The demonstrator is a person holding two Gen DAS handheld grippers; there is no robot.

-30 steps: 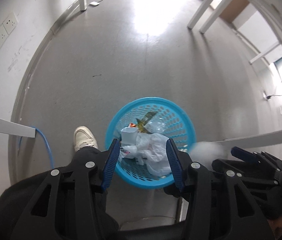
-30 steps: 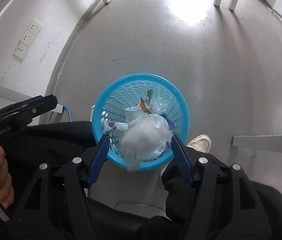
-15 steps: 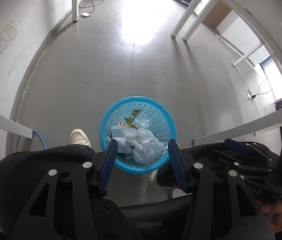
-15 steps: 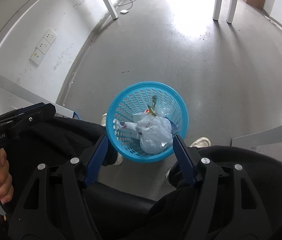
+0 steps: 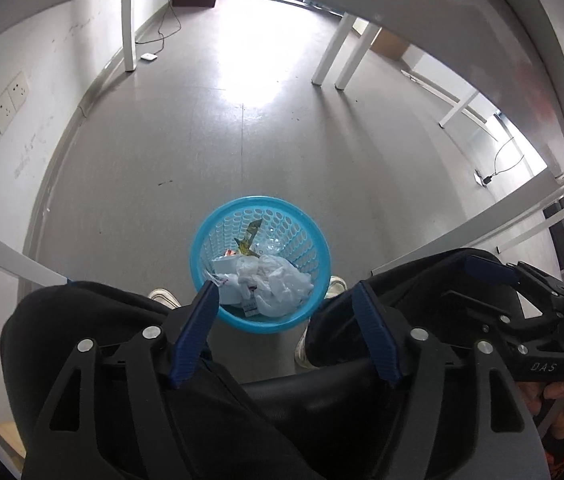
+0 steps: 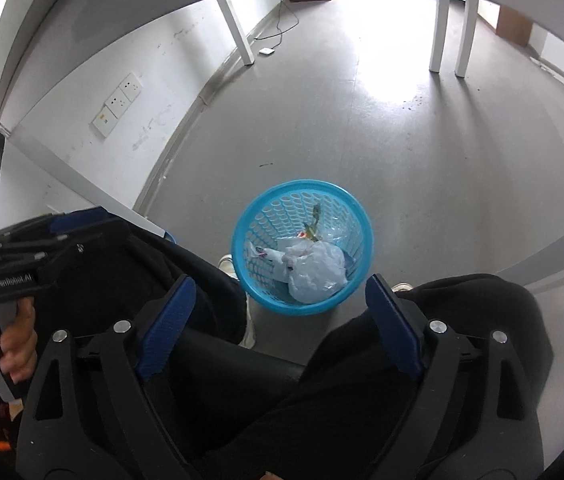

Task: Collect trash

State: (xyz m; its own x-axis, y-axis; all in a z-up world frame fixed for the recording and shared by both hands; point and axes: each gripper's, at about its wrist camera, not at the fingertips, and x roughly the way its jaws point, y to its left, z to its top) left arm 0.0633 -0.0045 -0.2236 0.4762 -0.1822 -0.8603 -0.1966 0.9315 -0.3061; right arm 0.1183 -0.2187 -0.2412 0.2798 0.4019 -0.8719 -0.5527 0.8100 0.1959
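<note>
A round blue mesh basket [image 5: 222, 232] [image 6: 301, 182] stands on the grey floor between the person's white shoes. It holds a crumpled white plastic bag [image 5: 280, 280] [image 6: 315, 268], a white cup [image 5: 226, 266] and a yellow-green wrapper [image 5: 252, 232] [image 6: 313, 220]. My left gripper [image 5: 285, 294] hovers high above the basket, its jaws opening, with nothing between the blue pads. My right gripper [image 6: 280, 280] hangs at a similar height, its jaws also opening and empty. Both point steeply down over the person's black-trousered legs.
The pale underside of a desk arches across the top of both views. White table legs [image 5: 128, 28] [image 6: 439, 28] stand on the far floor. Wall sockets [image 6: 122, 104] and a floor cable [image 5: 162, 36] lie to the left. A hand [image 5: 561, 396] grips the other tool.
Both grippers have risen away from the basket, which looks smaller now. The white bag seen between the right fingers has settled in the basket. Both pairs of jaws stand wider.
</note>
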